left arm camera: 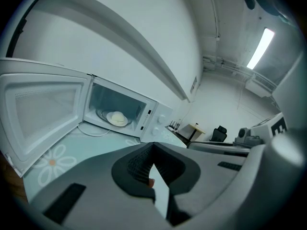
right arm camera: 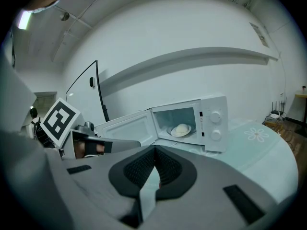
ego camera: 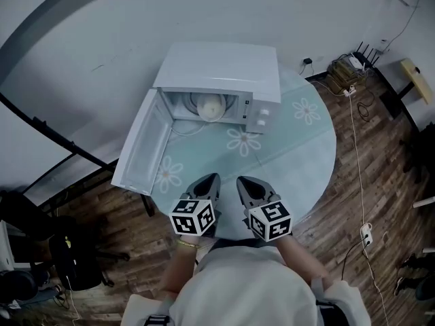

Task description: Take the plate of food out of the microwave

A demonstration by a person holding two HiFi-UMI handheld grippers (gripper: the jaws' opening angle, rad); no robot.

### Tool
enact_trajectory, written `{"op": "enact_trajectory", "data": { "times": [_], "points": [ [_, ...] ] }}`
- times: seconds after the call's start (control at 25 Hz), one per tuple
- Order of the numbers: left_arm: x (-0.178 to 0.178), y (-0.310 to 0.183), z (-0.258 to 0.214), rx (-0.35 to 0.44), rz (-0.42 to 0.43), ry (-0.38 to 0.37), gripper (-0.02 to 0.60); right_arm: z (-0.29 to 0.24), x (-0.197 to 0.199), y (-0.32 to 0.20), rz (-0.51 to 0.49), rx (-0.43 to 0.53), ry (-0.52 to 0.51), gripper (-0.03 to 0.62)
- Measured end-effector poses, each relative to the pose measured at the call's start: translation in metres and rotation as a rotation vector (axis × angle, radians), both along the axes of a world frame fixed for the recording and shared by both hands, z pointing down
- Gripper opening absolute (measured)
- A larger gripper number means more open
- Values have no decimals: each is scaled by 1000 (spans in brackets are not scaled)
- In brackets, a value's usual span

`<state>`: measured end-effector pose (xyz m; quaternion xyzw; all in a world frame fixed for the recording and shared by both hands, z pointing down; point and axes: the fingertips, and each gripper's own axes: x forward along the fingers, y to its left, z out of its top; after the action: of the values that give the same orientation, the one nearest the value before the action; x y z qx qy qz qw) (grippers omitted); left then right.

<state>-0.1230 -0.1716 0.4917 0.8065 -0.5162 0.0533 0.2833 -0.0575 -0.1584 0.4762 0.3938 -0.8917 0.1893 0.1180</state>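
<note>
Jaws together on left gripper (ego camera: 211,178), right gripper (ego camera: 244,180); both tilted toward microwave (ego camera: 219,70)

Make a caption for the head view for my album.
Left gripper and right gripper, jaws shut, face the open microwave with the plate of food inside.

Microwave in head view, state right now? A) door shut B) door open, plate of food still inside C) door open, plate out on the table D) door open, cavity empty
B: the door of the microwave stands swung open toward the view's left, and the plate of food sits inside the cavity.
</note>
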Motion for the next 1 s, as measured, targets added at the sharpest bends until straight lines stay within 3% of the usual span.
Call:
{"op": "enact_trajectory", "data": {
  "times": [0.4,0.52,0.64,1.0],
  "points": [
    [-5,-45,20,-30,-47,37,11,11,0,-37,-43,-24,9,6],
    [-10,-65,24,-37,-78,84,9,15,0,-50,-54,-33,9,6],
    [-17,-87,29,-45,-126,177,9,21,2,-61,-60,-48,8,6],
    [-40,-143,53,-102,-265,556,11,33,3,-86,-80,-78,19,6]
  ]
}}
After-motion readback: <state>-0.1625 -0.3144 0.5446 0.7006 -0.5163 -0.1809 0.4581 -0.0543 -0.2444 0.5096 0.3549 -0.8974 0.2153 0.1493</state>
